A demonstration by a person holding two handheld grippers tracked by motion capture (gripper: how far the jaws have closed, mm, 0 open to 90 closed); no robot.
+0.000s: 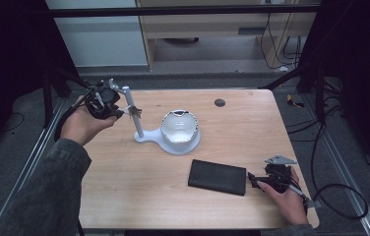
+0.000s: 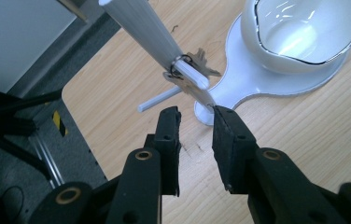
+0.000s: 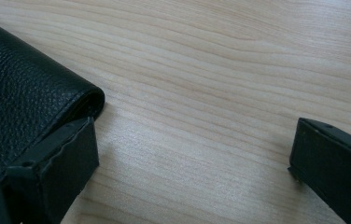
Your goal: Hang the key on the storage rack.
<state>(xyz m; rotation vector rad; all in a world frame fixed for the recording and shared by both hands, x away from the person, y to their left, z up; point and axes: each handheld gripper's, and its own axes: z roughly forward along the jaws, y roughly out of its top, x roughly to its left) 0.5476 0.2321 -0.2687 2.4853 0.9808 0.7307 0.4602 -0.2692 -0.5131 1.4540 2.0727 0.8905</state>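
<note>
While hovering just short of the white stand's post [image 2: 141, 23], left claw [image 2: 196, 122] slightly apart, nothing between. Keys [image 2: 193, 66] hanging on the peg straight ahead, post's long axis slanting up-left. Right claw [image 3: 192, 154] wide apart beside the black wallet [image 3: 19, 88] on the bench [image 3: 220, 70].
</note>
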